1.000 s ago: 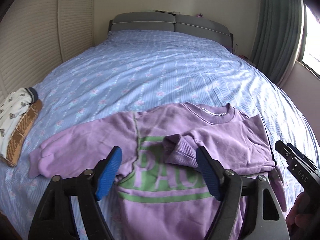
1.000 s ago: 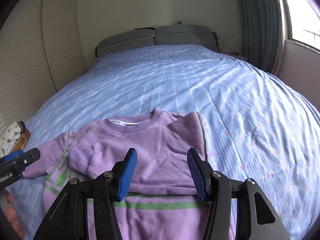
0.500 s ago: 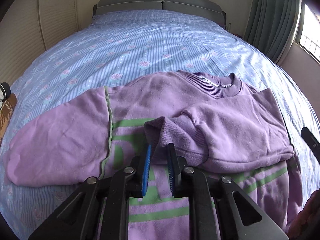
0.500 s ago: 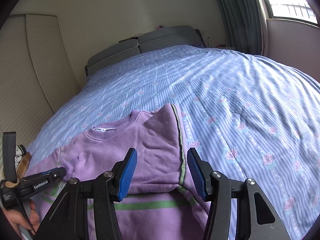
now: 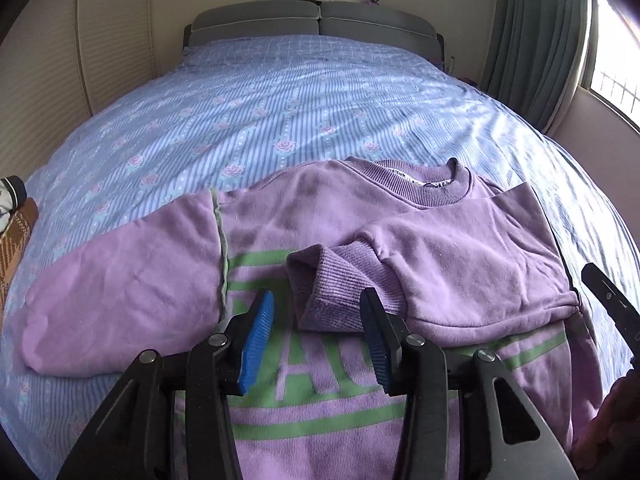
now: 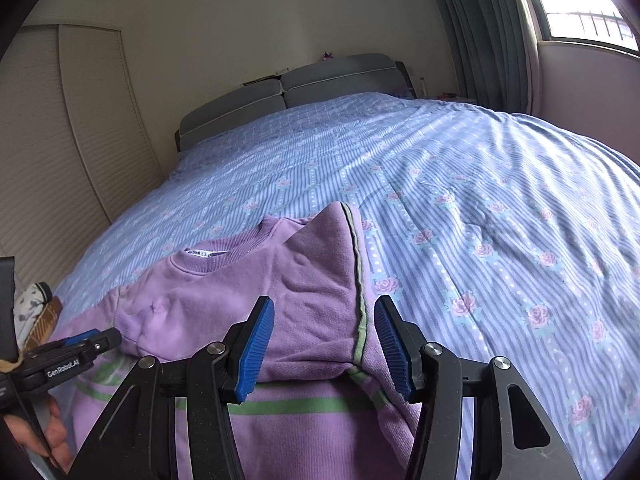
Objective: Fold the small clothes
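A small purple sweatshirt [image 5: 328, 404] with green stripes and letters lies front-up on the bed. Its right sleeve is folded across the chest, and the ribbed cuff [image 5: 320, 296] lies just beyond my left gripper [image 5: 316, 340], which is open and empty. The other sleeve [image 5: 120, 292] lies spread out to the left. My right gripper [image 6: 324, 350] is open and empty over the folded shoulder [image 6: 312, 292] of the sweatshirt, near its green seam [image 6: 360, 312]. The left gripper also shows in the right wrist view [image 6: 80, 344].
The bed [image 5: 300, 108] has a blue striped cover with roses and a grey headboard [image 5: 316, 28]. Folded clothes [image 5: 16, 232] lie at the bed's left edge. Curtains [image 5: 536, 40] and a window stand to the right.
My left gripper came in and nearly shut at the sleeve cuff, then opened again with the cuff lying free. My right gripper stayed open and shifted toward the sweatshirt's right shoulder.
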Demonstrator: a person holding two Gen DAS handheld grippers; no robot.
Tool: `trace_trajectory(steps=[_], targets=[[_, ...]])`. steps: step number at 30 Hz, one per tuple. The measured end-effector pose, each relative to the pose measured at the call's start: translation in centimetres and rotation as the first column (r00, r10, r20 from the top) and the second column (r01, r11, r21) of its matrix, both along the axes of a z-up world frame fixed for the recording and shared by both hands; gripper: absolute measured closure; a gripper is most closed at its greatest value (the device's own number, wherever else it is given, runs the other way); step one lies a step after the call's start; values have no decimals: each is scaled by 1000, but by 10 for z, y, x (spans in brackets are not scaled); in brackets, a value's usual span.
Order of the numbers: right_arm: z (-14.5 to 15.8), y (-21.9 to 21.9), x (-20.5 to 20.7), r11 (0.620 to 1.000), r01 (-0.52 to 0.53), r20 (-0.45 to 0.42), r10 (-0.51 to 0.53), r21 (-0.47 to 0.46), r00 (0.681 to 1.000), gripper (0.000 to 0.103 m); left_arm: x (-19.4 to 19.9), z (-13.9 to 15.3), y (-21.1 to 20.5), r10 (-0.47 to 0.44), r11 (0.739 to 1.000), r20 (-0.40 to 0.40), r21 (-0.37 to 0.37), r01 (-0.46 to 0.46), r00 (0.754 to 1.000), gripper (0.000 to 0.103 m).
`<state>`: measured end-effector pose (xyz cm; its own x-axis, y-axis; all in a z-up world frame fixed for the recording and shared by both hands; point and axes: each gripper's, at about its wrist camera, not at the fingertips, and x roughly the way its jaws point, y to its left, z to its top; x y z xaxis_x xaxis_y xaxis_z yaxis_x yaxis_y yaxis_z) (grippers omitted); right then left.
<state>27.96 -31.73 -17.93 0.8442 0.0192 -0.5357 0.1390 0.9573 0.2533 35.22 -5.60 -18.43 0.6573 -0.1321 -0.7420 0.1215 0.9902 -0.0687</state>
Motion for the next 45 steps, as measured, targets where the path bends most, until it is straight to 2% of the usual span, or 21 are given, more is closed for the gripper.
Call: trace_trajectory(steps=[2, 4, 6, 7, 12, 16, 20, 24, 29, 31, 34, 39, 44, 45], targets=[[-3, -4, 1, 1000, 4, -10, -4, 14, 1000, 50, 6, -2, 1, -5, 999, -12, -34, 4, 1000, 66], [-4, -6, 2, 1000, 9, -15, -8, 25, 1000, 50, 13, -6, 0, -21, 999, -27, -51, 19, 999, 77], [-6, -8, 2, 999, 10, -17, -9, 37, 1000, 50, 18, -8, -2, -22, 998, -35, -59, 20, 999, 83], [-6, -8, 2, 999, 10, -17, -10, 39, 1000, 50, 18, -8, 0, -17, 998, -40, -61, 14, 999, 90], [-7, -8, 4, 999, 9, -22, -8, 39, 1000, 50, 5, -8, 11, 15, 995, -63, -102, -21, 998, 94], [-9, -10, 5, 999, 11, -32, -9, 50, 999, 50, -1, -23, 16, 32, 995, -94, -87, -40, 995, 96], [-11, -10, 6, 999, 10, -39, -8, 47, 999, 50, 2, -29, 13, 31, 997, -95, -65, -37, 995, 96], [-13, -9, 7, 999, 8, -49, -6, 41, 999, 50, -4, -15, 7, 17, 1000, -74, -25, -19, 997, 96], [-16, -12, 8, 998, 15, -59, -12, 54, 998, 50, -15, 9, -10, -8, 1000, -1, -1, 8, 1000, 94], [-17, -12, 10, 999, 17, -69, -13, 46, 998, 50, -14, 13, -21, -51, 999, 19, -10, 51, 999, 87], [-22, -10, 14, 999, 22, -107, -20, 23, 994, 50, -4, 4, -35, -82, 997, 2, 4, 82, 997, 86], [-40, -13, 24, 999, 49, -210, -50, -10, 976, 50, 11, -18, -29, -56, 998, -52, 1, 56, 997, 86], [-36, -7, 24, 997, 47, -195, -58, -62, 979, 50, 9, -14, -24, -58, 998, -33, -9, 58, 998, 84], [-33, -7, 22, 997, 49, -177, -60, -63, 982, 49, 6, -11, -22, -56, 998, -25, -15, 55, 998, 78]])
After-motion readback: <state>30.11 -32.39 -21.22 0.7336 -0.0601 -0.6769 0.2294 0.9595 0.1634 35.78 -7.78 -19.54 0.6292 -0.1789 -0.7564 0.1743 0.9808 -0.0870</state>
